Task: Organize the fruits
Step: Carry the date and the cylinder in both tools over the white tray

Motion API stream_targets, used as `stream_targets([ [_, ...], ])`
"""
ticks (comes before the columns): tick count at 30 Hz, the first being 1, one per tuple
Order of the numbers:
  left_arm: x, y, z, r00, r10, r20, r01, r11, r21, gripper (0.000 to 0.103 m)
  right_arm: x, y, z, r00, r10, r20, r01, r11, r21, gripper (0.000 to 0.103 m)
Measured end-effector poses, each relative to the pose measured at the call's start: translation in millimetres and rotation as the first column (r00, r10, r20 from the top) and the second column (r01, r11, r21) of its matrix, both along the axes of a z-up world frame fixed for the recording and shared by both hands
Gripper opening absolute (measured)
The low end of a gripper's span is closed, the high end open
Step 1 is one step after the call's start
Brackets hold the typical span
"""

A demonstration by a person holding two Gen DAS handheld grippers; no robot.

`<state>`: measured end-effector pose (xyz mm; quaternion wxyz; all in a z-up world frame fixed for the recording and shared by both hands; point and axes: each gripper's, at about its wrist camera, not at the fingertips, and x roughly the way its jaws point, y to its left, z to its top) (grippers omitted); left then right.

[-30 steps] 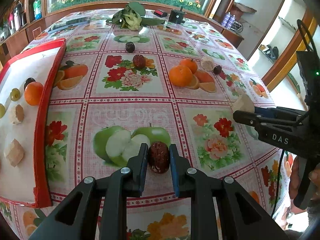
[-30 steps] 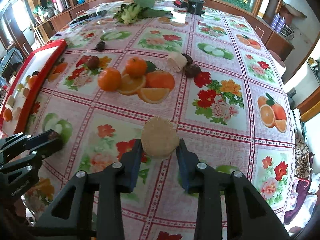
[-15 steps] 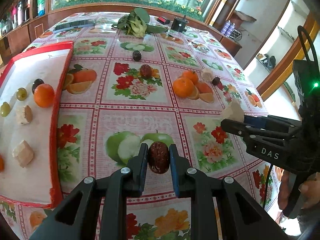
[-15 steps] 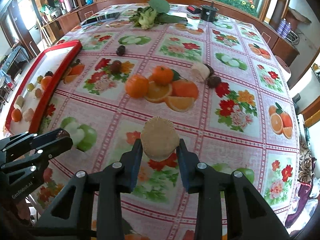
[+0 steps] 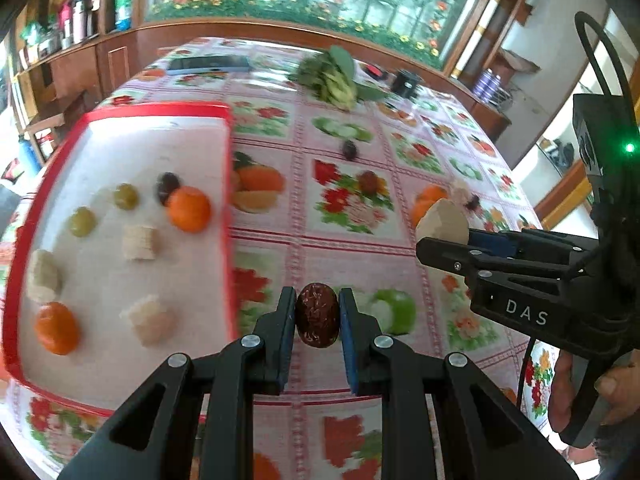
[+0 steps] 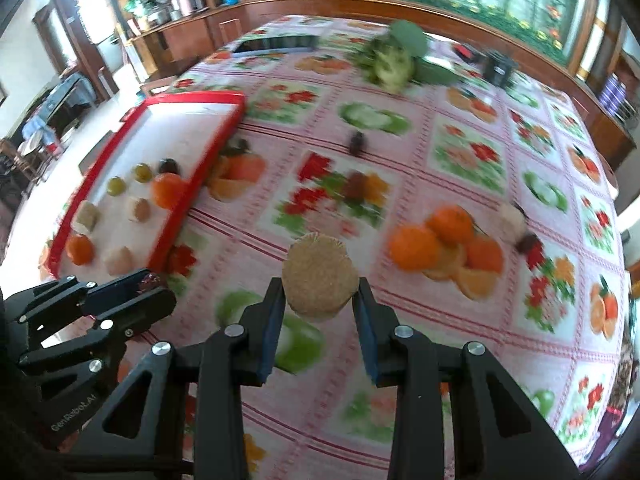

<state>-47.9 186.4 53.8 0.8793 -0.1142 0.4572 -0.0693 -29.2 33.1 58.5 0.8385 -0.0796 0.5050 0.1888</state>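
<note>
My left gripper [image 5: 317, 309] is shut on a dark red date [image 5: 317, 320], held above the tablecloth just right of the red-rimmed tray [image 5: 228, 184]. My right gripper [image 6: 319, 300] is shut on a round beige fruit slice [image 6: 319, 274]; the slice [image 5: 442, 220] also shows at the right in the left wrist view. The tray [image 6: 216, 148] holds oranges [image 5: 189, 208], green grapes [image 5: 82, 221], a dark fruit and pale chunks [image 5: 138, 242]. Two oranges [image 6: 414, 246], a pale chunk [image 6: 512, 218] and dark dates [image 6: 356, 142] lie loose on the cloth.
The table [image 6: 460, 152] has a flowered, fruit-printed cloth. Leafy greens [image 6: 390, 62], a phone [image 5: 208, 65] and a small black pot [image 6: 498, 67] lie at the far end. A hand [image 5: 584, 384] holds the right gripper's handle. Shelves with flasks stand beyond the table's left.
Both grippers have swung left toward the tray, each still holding its fruit. The tray now fills more of both views, and the picture is blurred from motion.
</note>
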Motion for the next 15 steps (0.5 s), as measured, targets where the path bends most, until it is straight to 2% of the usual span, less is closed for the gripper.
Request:
stream_targets([
  [10,2.7,82.9,12.5,0.987,0.161,0.015,-0.162,0.986,0.047,0.02,13.7,89.0,6.6,0.989,0.148,-0.004,-0.148,0.989,0.002,0.037],
  [15,15.7,120.3,13.2,0.976,0.219,0.01,-0.219,0.973,0.075,0.02,31.6,124.8,8.1,0.983,0.181,-0.013,-0.18,0.984,0.013,0.037],
])
